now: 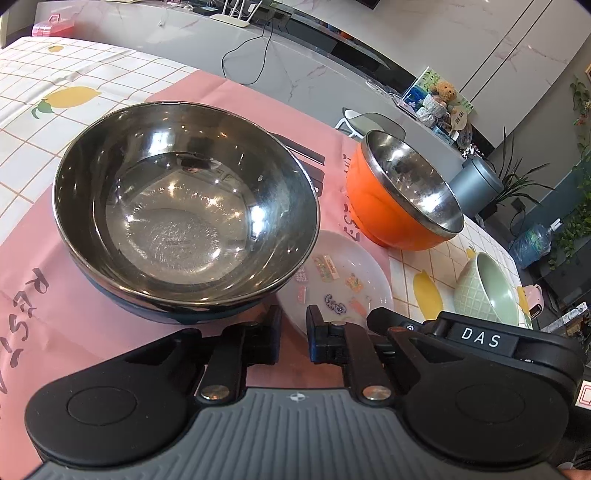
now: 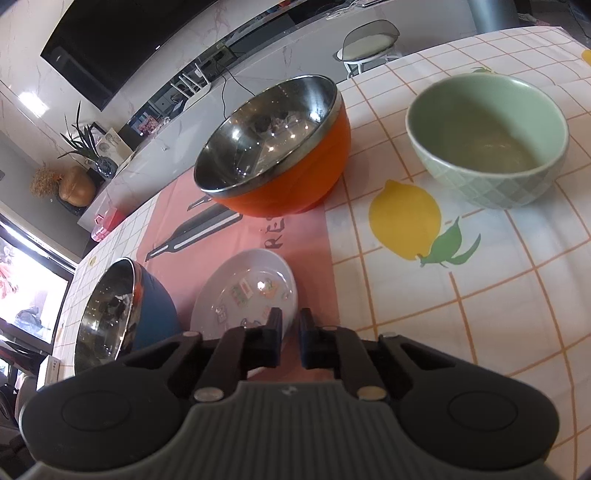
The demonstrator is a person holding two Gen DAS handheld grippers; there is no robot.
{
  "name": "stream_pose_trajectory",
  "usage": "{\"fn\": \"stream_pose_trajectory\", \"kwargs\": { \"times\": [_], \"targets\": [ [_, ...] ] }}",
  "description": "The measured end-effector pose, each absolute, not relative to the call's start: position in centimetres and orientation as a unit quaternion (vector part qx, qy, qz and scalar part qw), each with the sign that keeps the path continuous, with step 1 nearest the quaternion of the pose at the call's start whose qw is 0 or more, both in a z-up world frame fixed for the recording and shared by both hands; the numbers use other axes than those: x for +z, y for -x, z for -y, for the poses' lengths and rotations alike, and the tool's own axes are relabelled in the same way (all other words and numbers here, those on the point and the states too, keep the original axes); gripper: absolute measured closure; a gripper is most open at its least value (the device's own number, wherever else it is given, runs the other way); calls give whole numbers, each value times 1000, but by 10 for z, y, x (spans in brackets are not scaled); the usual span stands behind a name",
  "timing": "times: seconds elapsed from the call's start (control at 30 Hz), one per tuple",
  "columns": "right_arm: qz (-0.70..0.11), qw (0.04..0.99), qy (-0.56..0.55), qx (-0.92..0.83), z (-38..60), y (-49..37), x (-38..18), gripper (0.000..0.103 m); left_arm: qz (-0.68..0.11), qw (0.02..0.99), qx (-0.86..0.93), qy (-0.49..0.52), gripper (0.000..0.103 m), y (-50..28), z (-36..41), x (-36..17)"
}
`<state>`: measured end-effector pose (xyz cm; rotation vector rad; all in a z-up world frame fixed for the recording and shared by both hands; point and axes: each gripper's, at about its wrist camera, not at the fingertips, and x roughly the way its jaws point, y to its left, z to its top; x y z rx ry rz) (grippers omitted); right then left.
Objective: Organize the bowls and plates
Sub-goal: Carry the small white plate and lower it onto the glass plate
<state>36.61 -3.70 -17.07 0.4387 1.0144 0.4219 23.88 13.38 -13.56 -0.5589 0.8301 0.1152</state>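
Right wrist: right claw (image 2: 289, 338) straddles white plate (image 2: 236, 291) rim.

- A pink mat (image 1: 236, 96) with dark lettering lies straight ahead of the fingers, over a white tablecloth (image 2: 461, 314) with an orange grid and yellow lemons.
- A stool (image 2: 369, 40) with a pale round seat stands far beyond the fingertips, past the table's edge.
- A black cable (image 1: 255, 48) hangs down the pale marble counter (image 1: 314, 70) well ahead.
- A teddy bear (image 1: 445, 92) sits on the counter, far ahead and right of the fingers.
- A pink box (image 1: 51, 26) rests far off to the left.
- A leafy plant (image 2: 83, 142) stands far left of the fingertips, beside a brown vase (image 2: 75, 190).
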Motion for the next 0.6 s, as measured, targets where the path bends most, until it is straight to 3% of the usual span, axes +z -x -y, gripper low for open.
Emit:
{"fn": "stream_pose_trajectory", "kwargs": {
  "times": [0.6],
  "targets": [
    [-487, 829, -199, 189, 44, -338, -141, 100, -418, 872, 62, 246, 91, -213, -122, -101]
  ]
}}
